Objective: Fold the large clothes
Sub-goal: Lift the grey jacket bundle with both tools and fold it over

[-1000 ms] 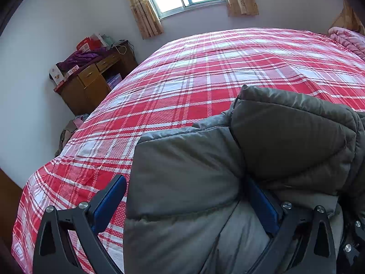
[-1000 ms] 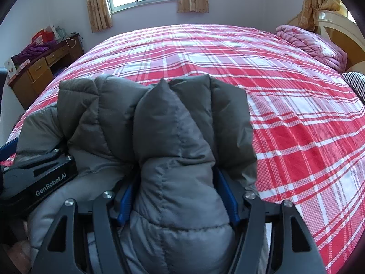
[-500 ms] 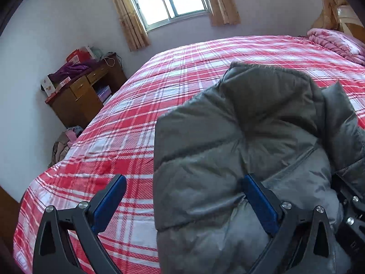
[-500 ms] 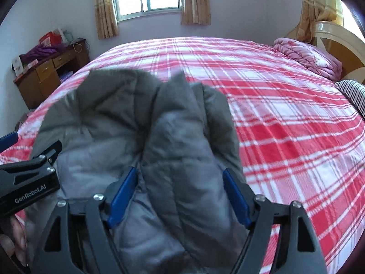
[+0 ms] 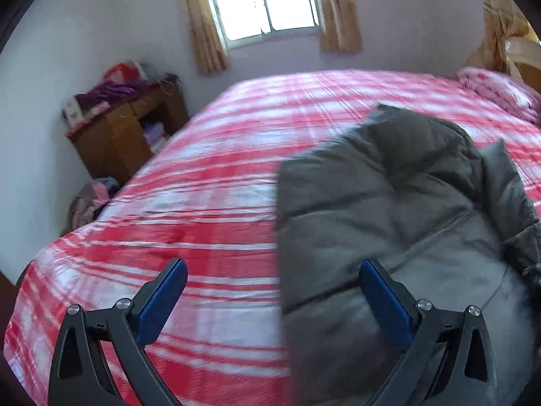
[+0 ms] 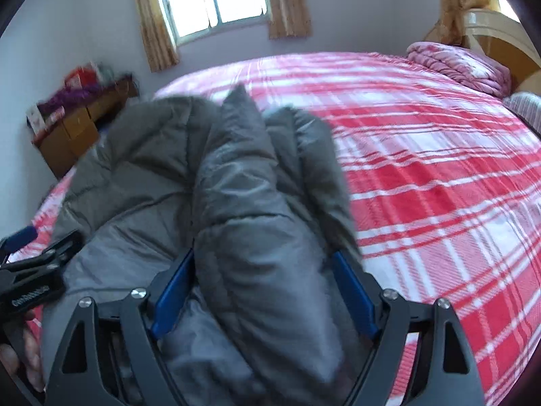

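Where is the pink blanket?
The pink blanket is bunched at the far right of the bed, by the headboard, well away from the grey jacket. The left view shows it at its right edge too.

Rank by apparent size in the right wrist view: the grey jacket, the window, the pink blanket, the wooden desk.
1. grey jacket, though nearness to the camera enlarges it
2. window
3. pink blanket and wooden desk look about alike; no order given

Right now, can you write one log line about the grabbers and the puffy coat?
left gripper: open, empty | right gripper: jaws just been opening, open around a fold | grey puffer jacket: bunched on plaid bedspread
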The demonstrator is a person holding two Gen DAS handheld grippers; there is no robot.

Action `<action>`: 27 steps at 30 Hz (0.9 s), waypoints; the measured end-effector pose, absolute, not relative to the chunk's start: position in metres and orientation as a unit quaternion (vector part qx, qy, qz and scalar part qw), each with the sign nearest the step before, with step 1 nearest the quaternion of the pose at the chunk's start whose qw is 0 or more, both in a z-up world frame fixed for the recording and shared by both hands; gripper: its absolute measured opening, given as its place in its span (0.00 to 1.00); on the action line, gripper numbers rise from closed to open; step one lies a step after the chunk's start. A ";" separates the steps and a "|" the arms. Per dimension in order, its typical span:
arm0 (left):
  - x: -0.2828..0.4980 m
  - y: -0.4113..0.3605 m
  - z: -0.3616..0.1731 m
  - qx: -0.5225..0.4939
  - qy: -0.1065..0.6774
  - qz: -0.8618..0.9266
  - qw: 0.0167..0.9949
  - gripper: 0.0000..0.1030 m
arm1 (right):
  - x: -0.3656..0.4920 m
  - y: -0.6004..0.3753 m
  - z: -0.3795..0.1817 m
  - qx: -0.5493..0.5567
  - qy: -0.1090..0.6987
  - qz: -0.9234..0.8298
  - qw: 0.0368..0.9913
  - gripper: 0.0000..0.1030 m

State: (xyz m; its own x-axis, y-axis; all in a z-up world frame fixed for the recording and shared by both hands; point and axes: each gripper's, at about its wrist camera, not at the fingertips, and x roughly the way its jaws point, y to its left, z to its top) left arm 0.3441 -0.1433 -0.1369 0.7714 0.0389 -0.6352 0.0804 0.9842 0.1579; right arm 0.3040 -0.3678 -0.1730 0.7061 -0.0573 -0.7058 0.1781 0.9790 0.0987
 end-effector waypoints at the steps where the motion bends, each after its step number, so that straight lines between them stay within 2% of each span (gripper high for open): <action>1: 0.343 -0.133 -0.139 0.074 0.346 -0.011 0.935 0.99 | 0.297 -0.372 -0.170 0.086 0.370 -0.070 0.922 0.81; 6: 0.358 -0.111 -0.168 -0.010 0.403 -0.042 0.914 0.99 | 0.288 -0.395 -0.168 0.147 0.361 -0.063 0.919 0.81; 9: 0.359 -0.123 -0.174 0.004 0.402 -0.049 0.914 0.99 | 0.301 -0.400 -0.185 0.158 0.393 -0.045 0.904 0.81; 13: 0.360 -0.132 -0.175 0.023 0.399 -0.053 0.915 0.99 | 0.302 -0.408 -0.190 0.195 0.396 -0.025 0.897 0.85; 16: 0.356 -0.137 -0.175 0.040 0.388 -0.047 0.919 0.99 | 0.304 -0.399 -0.189 0.179 0.401 -0.018 0.898 0.87; 21: 0.355 -0.139 -0.174 0.048 0.379 -0.044 0.923 0.99 | 0.294 -0.395 -0.188 0.186 0.382 0.014 0.905 0.77; 22: 0.355 -0.139 -0.174 0.050 0.378 -0.043 0.923 0.99 | 0.293 -0.396 -0.188 0.187 0.379 0.017 0.906 0.74; 23: 0.355 -0.140 -0.174 0.052 0.378 -0.043 0.924 0.99 | 0.292 -0.396 -0.187 0.190 0.374 0.030 0.907 0.65; 25: 0.356 -0.141 -0.173 0.055 0.377 -0.042 0.924 0.99 | 0.290 -0.395 -0.189 0.194 0.373 0.044 0.906 0.64; 27: 0.357 -0.142 -0.174 0.056 0.377 -0.043 0.924 0.99 | 0.294 -0.398 -0.191 0.202 0.378 0.038 0.903 0.67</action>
State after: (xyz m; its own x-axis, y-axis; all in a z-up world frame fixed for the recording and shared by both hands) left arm 0.3568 -0.1423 -0.1744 0.7126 -0.0368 -0.7006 0.1212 0.9901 0.0713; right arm 0.2938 -0.3981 -0.1908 0.7114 0.2212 -0.6671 0.0845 0.9153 0.3937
